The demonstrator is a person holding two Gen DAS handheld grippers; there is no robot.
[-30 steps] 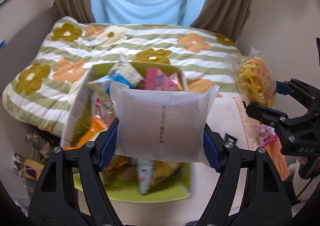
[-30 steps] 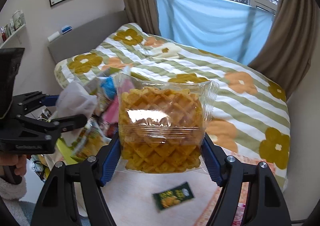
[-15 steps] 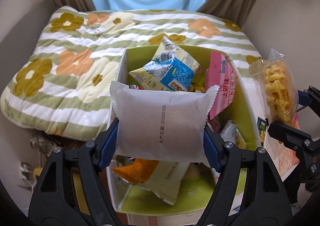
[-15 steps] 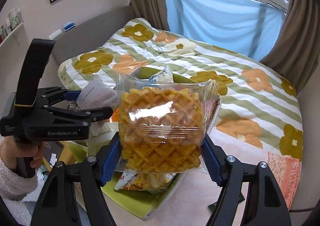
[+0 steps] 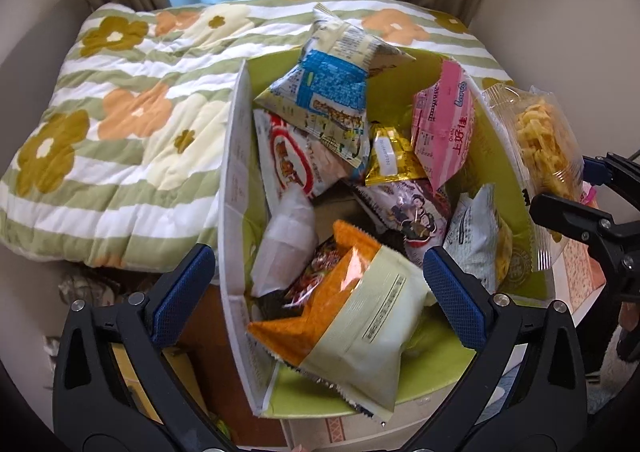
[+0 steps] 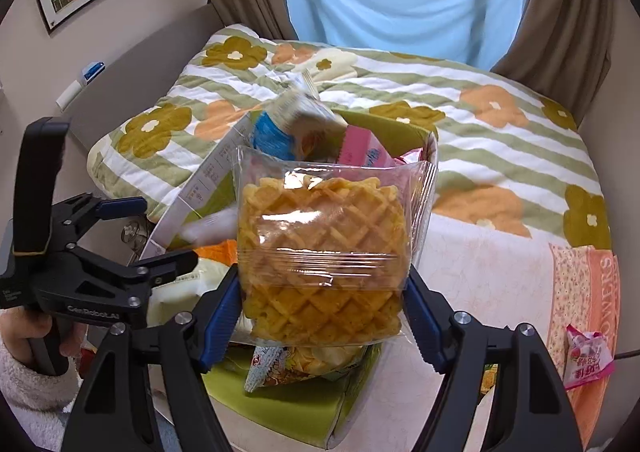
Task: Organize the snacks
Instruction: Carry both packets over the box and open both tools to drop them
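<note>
A green box with white outer walls holds several snack packets. My left gripper is open and empty above its near end. A white packet lies inside the box by the left wall, blurred. My right gripper is shut on a clear bag of waffle snack and holds it above the box's right rim. That bag and the right gripper also show at the right edge of the left wrist view. The left gripper shows at the left of the right wrist view.
The box stands on a white table beside a bed with a flowered striped quilt. A pink candy packet lies on a patterned cloth at the table's right. Curtains and a blue sheet hang behind.
My left gripper opened and let go of the white packet, which dropped into the box. Both grippers tilted down over the box. The right gripper still holds the waffle bag.
</note>
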